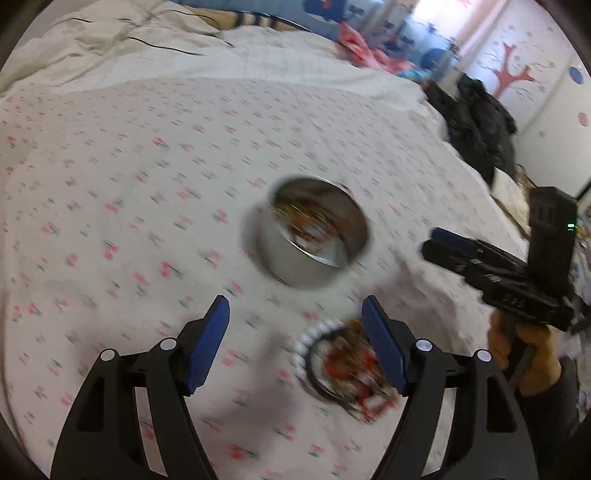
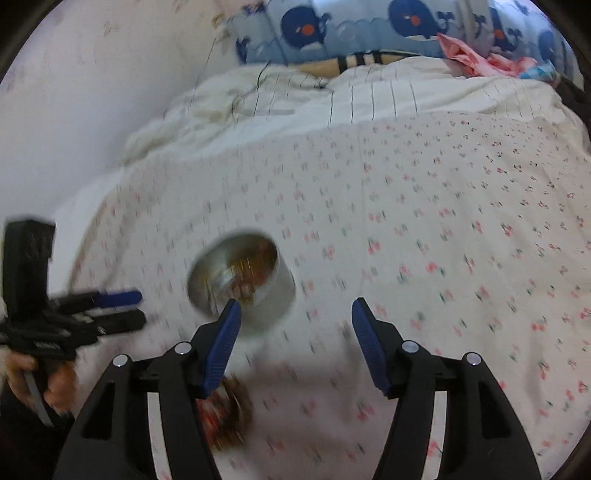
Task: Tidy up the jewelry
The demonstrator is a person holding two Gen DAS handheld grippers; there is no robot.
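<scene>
A round metal tin (image 1: 308, 236) with blurred jewelry inside sits on the floral bedsheet (image 1: 129, 192). It also shows in the right wrist view (image 2: 243, 284). A pile of jewelry (image 1: 343, 365), with a white bead bracelet and red and brown pieces, lies on the sheet in front of the tin, by my left gripper's right finger. My left gripper (image 1: 295, 314) is open and empty above the sheet. My right gripper (image 2: 295, 314) is open and empty; the pile (image 2: 229, 410) lies under its left finger. Each gripper shows in the other's view, right gripper (image 1: 443, 243), left gripper (image 2: 136, 306).
A crumpled white quilt (image 2: 295, 107) and a blue whale-print pillow (image 2: 351, 29) lie at the head of the bed. Pink cloth (image 1: 365, 51) and a black garment (image 1: 480, 125) lie at the bed's far right edge. A wall (image 2: 55, 110) runs along the left.
</scene>
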